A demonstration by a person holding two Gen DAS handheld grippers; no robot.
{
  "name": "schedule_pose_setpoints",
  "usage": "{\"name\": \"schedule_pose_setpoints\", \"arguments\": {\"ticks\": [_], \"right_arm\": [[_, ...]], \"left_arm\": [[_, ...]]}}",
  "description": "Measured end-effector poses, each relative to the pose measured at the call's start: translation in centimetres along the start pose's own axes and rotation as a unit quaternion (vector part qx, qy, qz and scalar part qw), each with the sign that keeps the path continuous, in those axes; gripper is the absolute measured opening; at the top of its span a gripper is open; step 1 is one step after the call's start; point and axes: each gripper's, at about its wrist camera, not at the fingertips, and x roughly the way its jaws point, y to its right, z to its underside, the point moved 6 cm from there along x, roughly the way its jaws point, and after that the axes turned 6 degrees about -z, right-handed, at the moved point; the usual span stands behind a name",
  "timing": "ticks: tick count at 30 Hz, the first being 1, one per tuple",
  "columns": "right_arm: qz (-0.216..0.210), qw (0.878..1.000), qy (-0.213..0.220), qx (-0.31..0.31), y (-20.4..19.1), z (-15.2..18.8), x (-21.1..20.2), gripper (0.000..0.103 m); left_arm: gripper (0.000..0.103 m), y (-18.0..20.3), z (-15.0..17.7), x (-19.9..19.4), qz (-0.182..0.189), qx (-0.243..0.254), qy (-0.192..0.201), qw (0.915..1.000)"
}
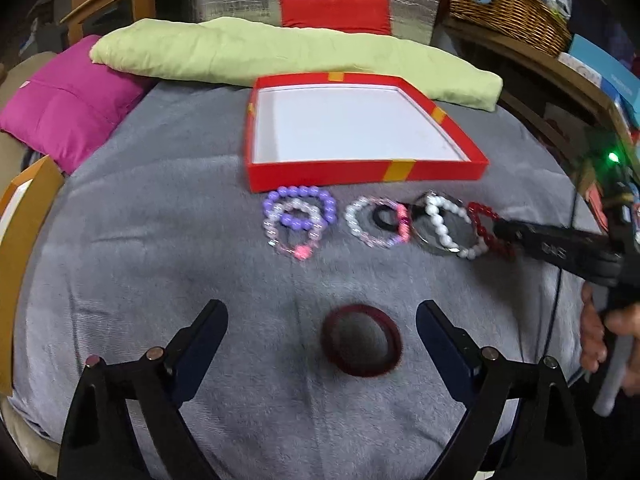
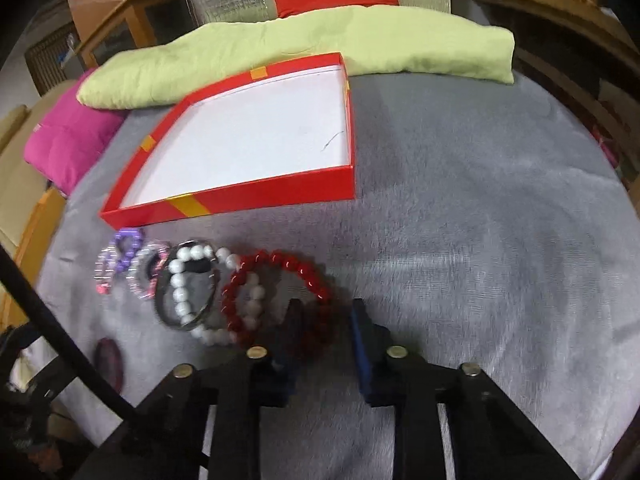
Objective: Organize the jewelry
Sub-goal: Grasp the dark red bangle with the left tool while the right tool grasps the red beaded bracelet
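Right gripper (image 2: 324,316) jaws straddle the red bead bracelet (image 2: 280,292) unclenched; left gripper (image 1: 322,312) gapes over a dark red bangle (image 1: 361,340), lower centre.

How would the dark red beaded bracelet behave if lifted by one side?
The dark red beaded bracelet looks like round beads on a cord, so it would probably sag rather than keep its ring shape. Its glossy beads may slip between the right gripper pads. It overlaps the white beaded bracelet, which might drag along.

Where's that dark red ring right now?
In the left wrist view the dark red ring lies alone on the grey blanket, nearer the camera than the row of bead bracelets.
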Motion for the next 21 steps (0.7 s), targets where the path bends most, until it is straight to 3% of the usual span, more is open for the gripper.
{"name": "schedule_pose_setpoints", "arguments": {"ticks": [2,4,6,10,15,21], "right_arm": [[0.011,1.000,0.007,-0.010,-0.2,-0.1,0.1,0.010],[0.015,1.000,0.015,-0.015,-0.3,-0.1,0.0,0.010],[0.016,0.999,0.025,-0.018,-0.2,-0.2,-0.5,0.010],[0.013,0.999,0.045,0.000,0.7,-0.6,-1.7,0.010],[-0.015,0.997,0.065,0.038,1.7,-1.2,-2.8,0.010],[-0.049,0.993,0.080,0.066,2.1,-1.3,-3.9,0.010]], "left_arm": [[0.095,0.4,0.3,0.5,0.000,0.011,-0.007,0.9999],[0.083,0.5,0.6,1.2,-0.009,0.018,-0.016,0.9997],[0.057,1.0,0.9,1.9,0.004,0.023,-0.031,0.9992],[0.049,1.4,1.5,2.5,-0.006,0.042,-0.031,0.9986],[0.016,0.4,1.7,2.5,-0.028,0.038,-0.018,0.9987],[0.005,-0.5,1.3,1.6,-0.014,0.026,0.009,0.9995]]}}
